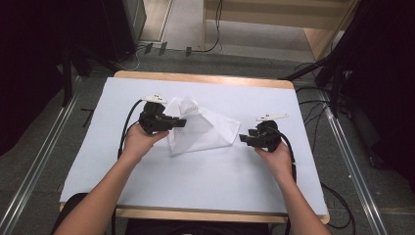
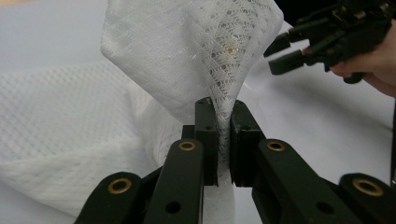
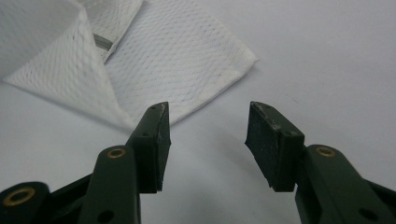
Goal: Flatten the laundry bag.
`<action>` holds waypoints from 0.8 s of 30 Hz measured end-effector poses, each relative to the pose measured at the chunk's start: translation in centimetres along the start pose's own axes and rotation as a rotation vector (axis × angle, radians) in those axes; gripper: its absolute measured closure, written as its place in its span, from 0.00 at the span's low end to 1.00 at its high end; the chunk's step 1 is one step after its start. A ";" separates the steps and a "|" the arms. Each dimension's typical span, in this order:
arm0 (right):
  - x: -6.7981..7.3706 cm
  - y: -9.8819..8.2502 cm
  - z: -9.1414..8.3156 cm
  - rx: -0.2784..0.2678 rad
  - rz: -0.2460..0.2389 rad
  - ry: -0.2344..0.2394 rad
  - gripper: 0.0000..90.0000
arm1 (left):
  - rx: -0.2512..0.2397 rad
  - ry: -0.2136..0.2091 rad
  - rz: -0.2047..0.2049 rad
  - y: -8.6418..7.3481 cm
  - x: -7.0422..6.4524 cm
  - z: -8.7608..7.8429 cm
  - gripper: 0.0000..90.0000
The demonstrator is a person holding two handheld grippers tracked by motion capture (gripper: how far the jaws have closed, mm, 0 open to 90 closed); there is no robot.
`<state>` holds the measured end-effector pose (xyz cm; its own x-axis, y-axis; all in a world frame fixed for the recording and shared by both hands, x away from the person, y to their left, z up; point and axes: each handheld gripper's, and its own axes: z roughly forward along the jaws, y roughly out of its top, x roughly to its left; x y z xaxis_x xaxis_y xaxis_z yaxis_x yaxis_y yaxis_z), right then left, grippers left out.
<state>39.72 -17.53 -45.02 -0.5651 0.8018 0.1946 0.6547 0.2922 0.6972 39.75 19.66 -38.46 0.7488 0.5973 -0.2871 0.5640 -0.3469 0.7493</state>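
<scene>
White mesh cloth (image 1: 203, 128) lies near the middle of a pale blue table (image 1: 195, 196), partly folded, with one corner lifted off the surface by the left gripper (image 1: 180, 122). Seen from the left gripper view, that tool's two black jaws stand nearly together and pinch a gathered fold of the cloth (image 2: 196, 51), which fans upward and outward above them while the rest of the fabric spreads flat on the table at the left of that view. The right gripper (image 1: 243, 138) hovers just beside the cloth's right corner in the high view, its jaws standing wide apart with nothing between them; in the right gripper view the open jaws frame bare table surface, and the cloth (image 3: 177, 56) sits just beyond the tip of one jaw, its hemmed corner pointing toward the right of that view. The right gripper (image 2: 285, 53) also appears at the upper right of the left gripper view, held in a hand and aimed toward the raised fabric without touching it. Both forearms reach in from the near edge of the table, and a black cable trails from each tool.
</scene>
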 end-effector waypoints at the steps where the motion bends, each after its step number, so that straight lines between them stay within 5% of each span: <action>1: 0.0 0.0 0.0 -0.001 -0.003 0.000 0.56 | 0.011 -0.003 0.006 -0.2 -0.3 0.0 0.94; 7: 0.0 0.4 0.1 -0.001 -0.006 0.002 0.56 | 0.033 -0.031 0.014 -1.6 -1.4 0.3 0.93; 10: 0.1 0.6 0.2 -0.009 0.002 0.002 0.56 | 0.044 -0.080 0.009 -2.6 -1.9 1.0 0.92; 13: 0.2 0.9 0.3 -0.016 -0.006 -0.001 0.56 | 0.087 -0.081 0.042 -3.1 -2.6 1.8 0.92; 24: 0.4 1.5 0.9 -0.008 -0.010 0.008 0.56 | 0.140 -0.119 0.062 -4.6 -4.7 2.6 0.90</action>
<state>40.92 -16.33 -44.54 -0.5759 0.7943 0.1932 0.6446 0.2960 0.7049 34.48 16.60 -42.10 0.8147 0.4851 -0.3177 0.5523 -0.4822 0.6800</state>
